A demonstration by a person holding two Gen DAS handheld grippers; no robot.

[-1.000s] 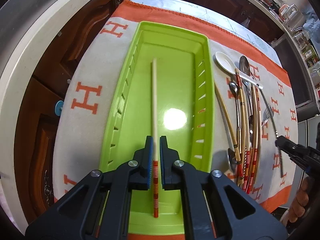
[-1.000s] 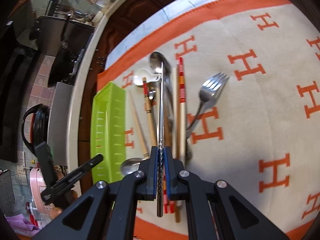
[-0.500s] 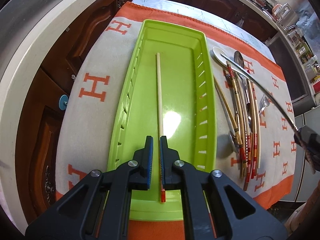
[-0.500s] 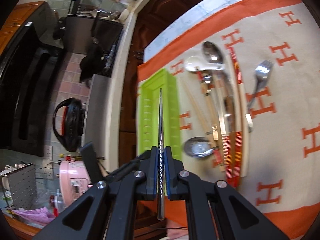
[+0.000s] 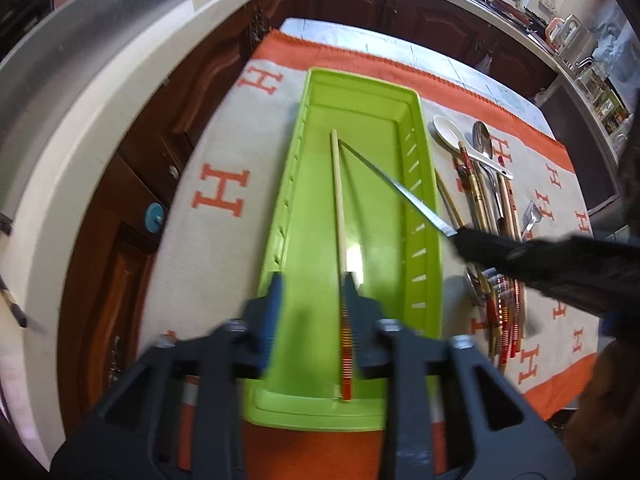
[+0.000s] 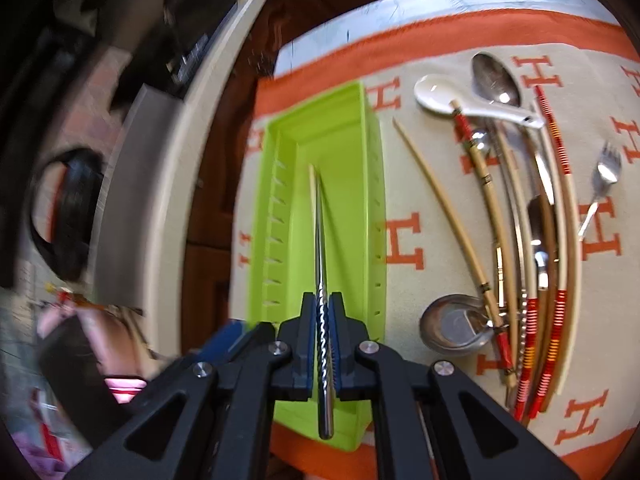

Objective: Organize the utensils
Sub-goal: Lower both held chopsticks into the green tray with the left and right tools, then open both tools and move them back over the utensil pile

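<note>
A lime-green tray (image 5: 360,78) lies lengthwise on an orange-and-beige cloth. In it rests a wooden chopstick (image 5: 338,208) with a red-striped end. My left gripper (image 5: 312,300) stands open over the tray's near end, and its right finger (image 5: 352,300) is beside the chopstick. My right gripper (image 6: 324,316) is shut on a metal chopstick (image 6: 320,240) with a twisted handle. It is held above the tray (image 6: 360,120), its tip close to the wooden chopstick's (image 6: 311,184) far end. In the left wrist view the metal chopstick (image 5: 396,192) slants in from the right.
Right of the tray lie several loose utensils: a white ceramic spoon (image 6: 440,96), a metal spoon (image 6: 496,76), a fork (image 6: 608,168), a metal spoon bowl (image 6: 452,324) and several chopsticks (image 6: 560,240). A curved counter edge (image 5: 80,120) runs along the left.
My left gripper has opened and let go of the wooden chopstick, which now lies in the tray. My right gripper lifted the metal chopstick from the pile and swung it left over the tray.
</note>
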